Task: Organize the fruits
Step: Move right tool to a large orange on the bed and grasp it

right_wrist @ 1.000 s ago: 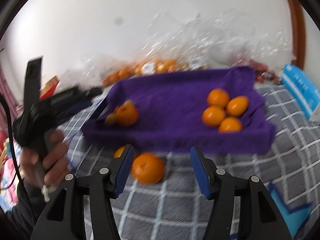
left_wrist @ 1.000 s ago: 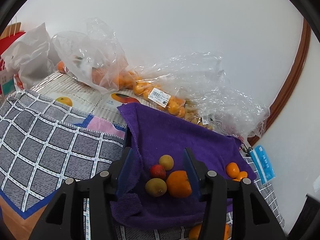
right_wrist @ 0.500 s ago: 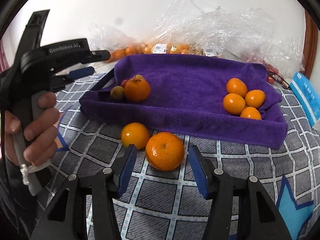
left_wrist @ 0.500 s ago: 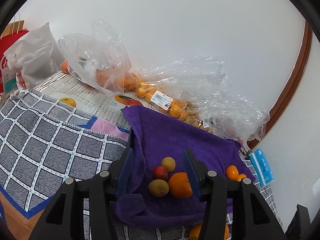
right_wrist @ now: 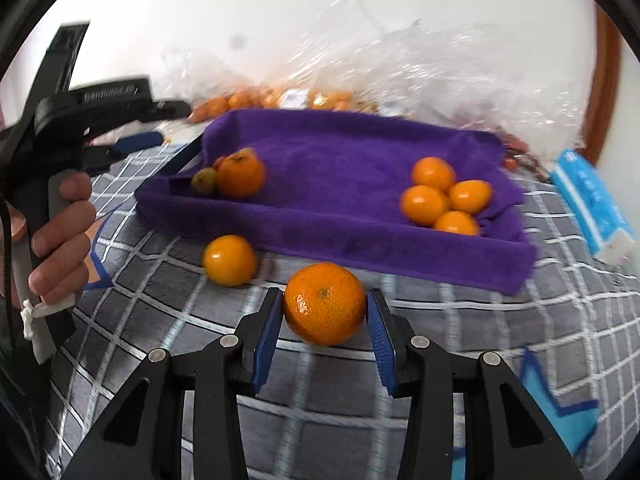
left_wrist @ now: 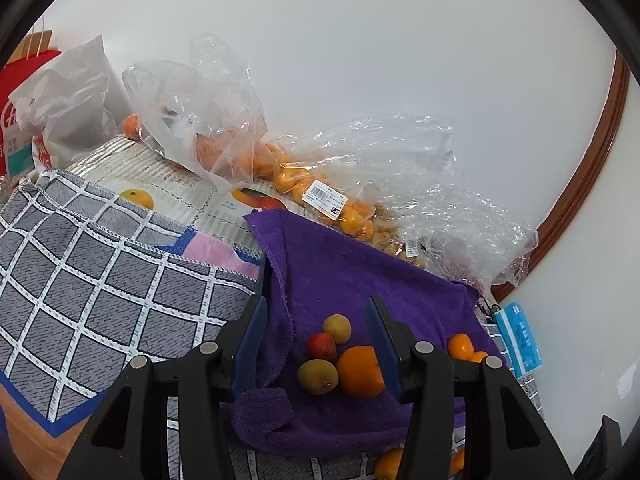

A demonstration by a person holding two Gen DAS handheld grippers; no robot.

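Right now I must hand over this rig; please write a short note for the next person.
Right tongs: have just been closing, pads now on the big mandarin on the grey checked cloth.
Left tongs: open, empty, over the purple towel.
Done: four small oranges grouped at the towel's right; mixed fruit at its left.
Left: place the held mandarin, then the loose orange on the cloth beside the towel.

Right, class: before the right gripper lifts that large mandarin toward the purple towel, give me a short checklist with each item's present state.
1. Right gripper closed on the large mandarin, pads on both sides: ok.
2. Grip firm enough to lift: cannot tell.
3. Free space on the purple towel: ok.
4. Small mandarin beside it, apart: ok.
5. Left gripper open, holding nothing, off to the side: ok.
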